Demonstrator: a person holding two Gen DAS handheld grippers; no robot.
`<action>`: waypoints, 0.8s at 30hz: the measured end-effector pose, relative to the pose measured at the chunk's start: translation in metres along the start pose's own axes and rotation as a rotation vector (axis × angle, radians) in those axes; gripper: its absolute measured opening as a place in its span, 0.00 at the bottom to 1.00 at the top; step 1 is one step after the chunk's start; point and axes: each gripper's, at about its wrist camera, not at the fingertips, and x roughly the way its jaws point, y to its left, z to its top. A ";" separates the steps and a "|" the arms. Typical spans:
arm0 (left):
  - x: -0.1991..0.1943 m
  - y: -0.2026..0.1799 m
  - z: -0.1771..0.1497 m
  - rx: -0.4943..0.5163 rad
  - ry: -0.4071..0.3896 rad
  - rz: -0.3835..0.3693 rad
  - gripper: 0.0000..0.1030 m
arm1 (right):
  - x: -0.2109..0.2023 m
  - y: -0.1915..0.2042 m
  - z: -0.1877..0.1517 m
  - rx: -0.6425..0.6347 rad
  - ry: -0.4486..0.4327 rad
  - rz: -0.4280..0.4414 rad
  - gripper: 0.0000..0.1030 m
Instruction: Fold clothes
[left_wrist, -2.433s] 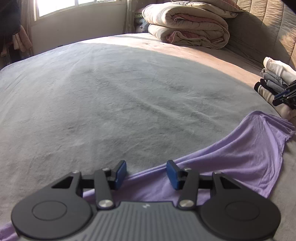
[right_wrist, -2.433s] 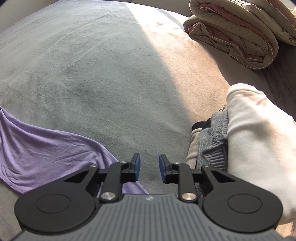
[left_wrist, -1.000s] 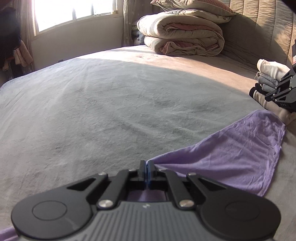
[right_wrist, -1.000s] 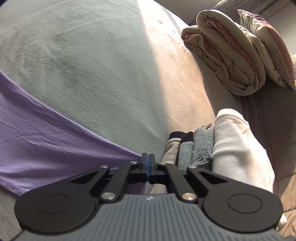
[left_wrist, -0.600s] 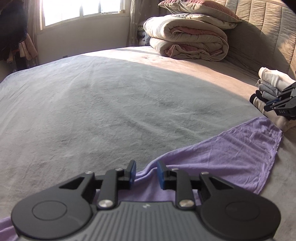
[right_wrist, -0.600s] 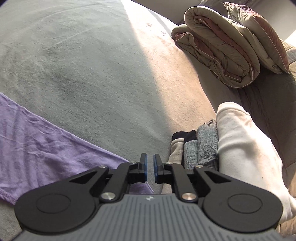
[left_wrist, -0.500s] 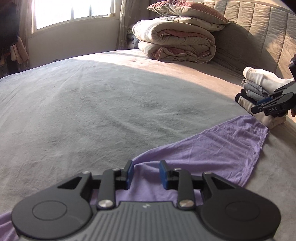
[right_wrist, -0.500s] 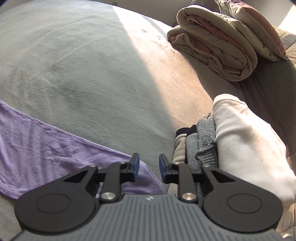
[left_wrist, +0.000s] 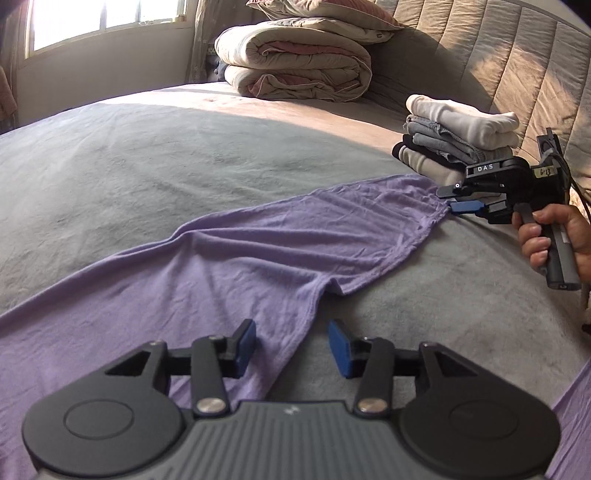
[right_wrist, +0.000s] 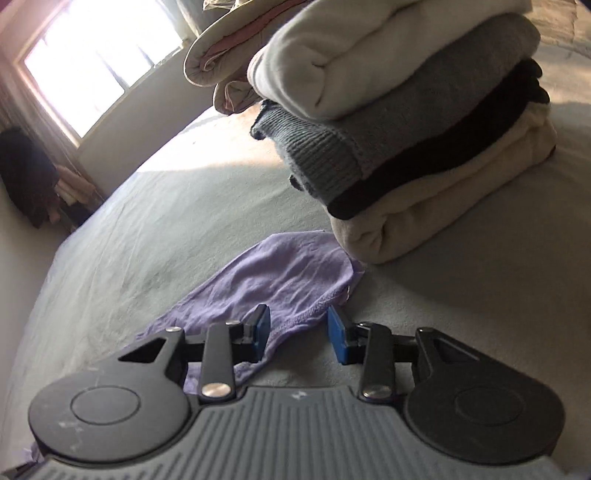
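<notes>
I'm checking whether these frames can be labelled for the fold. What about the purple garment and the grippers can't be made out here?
- Purple garment, left wrist view: its near end runs under the left gripper body and off the frame, so its full shape is unknown.
- Right gripper, right wrist view: whether its open fingers touch the hem can't be told.
- Folded stack: cropped at the top edge.

Left gripper (left_wrist: 291, 345) sits low, jaws spread wide, blue pads (left_wrist: 245, 345) apart. Right gripper (right_wrist: 298, 334) is rolled on its side, jaws parted too, the right hand (left_wrist: 554, 236) wrapped round its handle.
</notes>
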 end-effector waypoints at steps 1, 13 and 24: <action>-0.001 0.000 -0.003 -0.007 0.002 -0.004 0.45 | 0.003 -0.005 0.000 0.046 -0.014 0.005 0.17; -0.025 0.012 -0.013 -0.062 0.035 -0.045 0.52 | 0.001 0.034 -0.001 -0.214 -0.075 -0.169 0.17; -0.046 0.027 -0.032 -0.148 0.028 -0.011 0.56 | -0.003 0.032 -0.010 -0.139 -0.011 -0.030 0.47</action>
